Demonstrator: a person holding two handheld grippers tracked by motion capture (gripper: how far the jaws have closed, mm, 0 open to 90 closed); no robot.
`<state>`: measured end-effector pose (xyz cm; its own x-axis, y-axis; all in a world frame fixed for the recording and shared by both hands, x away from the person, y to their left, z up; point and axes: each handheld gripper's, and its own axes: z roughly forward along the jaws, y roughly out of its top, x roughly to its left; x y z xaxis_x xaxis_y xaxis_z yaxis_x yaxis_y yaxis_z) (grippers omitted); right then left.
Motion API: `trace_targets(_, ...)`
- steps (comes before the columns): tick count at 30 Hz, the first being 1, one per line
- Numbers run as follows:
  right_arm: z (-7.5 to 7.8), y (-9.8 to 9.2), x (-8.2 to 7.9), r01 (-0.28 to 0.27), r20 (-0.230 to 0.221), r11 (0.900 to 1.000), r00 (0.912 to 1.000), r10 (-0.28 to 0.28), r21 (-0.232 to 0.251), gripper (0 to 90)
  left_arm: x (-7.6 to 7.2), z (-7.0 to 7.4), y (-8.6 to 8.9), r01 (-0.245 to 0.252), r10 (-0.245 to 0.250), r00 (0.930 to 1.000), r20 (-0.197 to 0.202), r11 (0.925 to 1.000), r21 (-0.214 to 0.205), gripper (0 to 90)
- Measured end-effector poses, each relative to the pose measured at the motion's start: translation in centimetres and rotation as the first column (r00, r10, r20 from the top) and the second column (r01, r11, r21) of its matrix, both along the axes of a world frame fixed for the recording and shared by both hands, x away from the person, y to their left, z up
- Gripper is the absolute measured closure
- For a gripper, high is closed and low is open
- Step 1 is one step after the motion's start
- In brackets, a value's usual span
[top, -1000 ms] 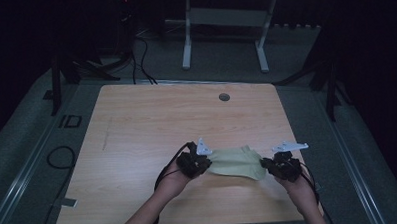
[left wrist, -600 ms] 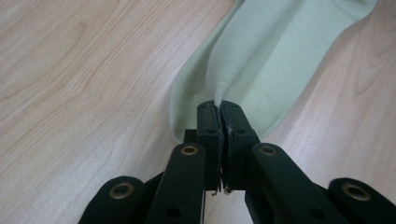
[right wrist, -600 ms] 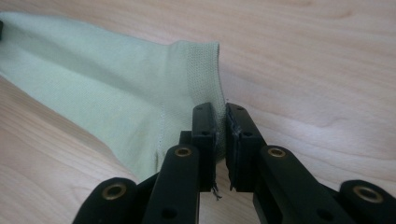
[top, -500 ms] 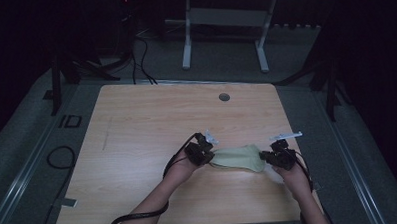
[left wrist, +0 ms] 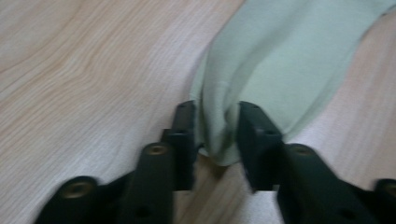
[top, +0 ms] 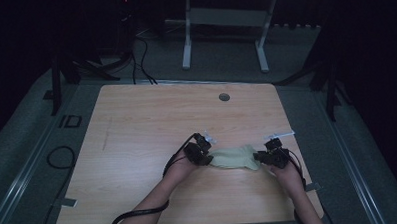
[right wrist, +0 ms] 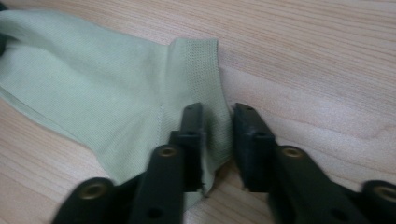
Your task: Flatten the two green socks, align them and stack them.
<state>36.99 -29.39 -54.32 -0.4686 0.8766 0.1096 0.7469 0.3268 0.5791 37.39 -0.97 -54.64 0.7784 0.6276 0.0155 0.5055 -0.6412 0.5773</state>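
wooden table (top: 137, 144), cloth (top: 233, 157) lowered, fingers (left wrist: 184, 130) opening

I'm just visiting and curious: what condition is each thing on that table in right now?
Cloth: pale green, bunched, lying on the table between the two tools.
Left tool: jaws just been opening, cloth edge loose between them.
Right tool: jaws just been opening, cloth corner between them, no longer pinched.
Table: wooden, with a round hole near the far edge.
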Motion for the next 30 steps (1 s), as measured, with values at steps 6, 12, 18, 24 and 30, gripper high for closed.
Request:
trace_targets(6,-0.1,0.4,-0.2,0.004,0.01,0.9995,0.9999,-0.003,-0.032,52.6,-0.3,0.5,1.0,-0.037,0.037,0.9992,0.012,0.9978,-0.056,49.7)
trace_targets(12,1.0,-0.1,-0.7,0.006,0.058,1.0,0.9983,-0.006,-0.001,32.6,-0.8,1.7,3.0,-0.101,0.105,0.9943,0.02,0.9845,-0.143,38.0)
trace_targets(18,1.5,-0.3,-1.4,-0.032,0.093,0.9976,0.9953,0.026,0.061,15.6,-2.3,1.9,3.6,-0.086,0.095,0.9948,0.037,0.9743,-0.209,24.0)
trace_targets(24,1.6,0.0,-2.9,-0.088,0.168,0.9959,0.9823,0.083,0.023,13.1,-3.9,1.2,4.4,-0.068,0.077,0.9964,0.034,0.974,-0.216,18.2)
trace_targets(30,1.3,-0.4,-4.1,-0.119,0.18,0.9929,0.9769,0.115,0.009,12.4,-5.1,0.7,5.8,-0.068,0.084,0.9946,0.062,0.9713,-0.228,13.5)
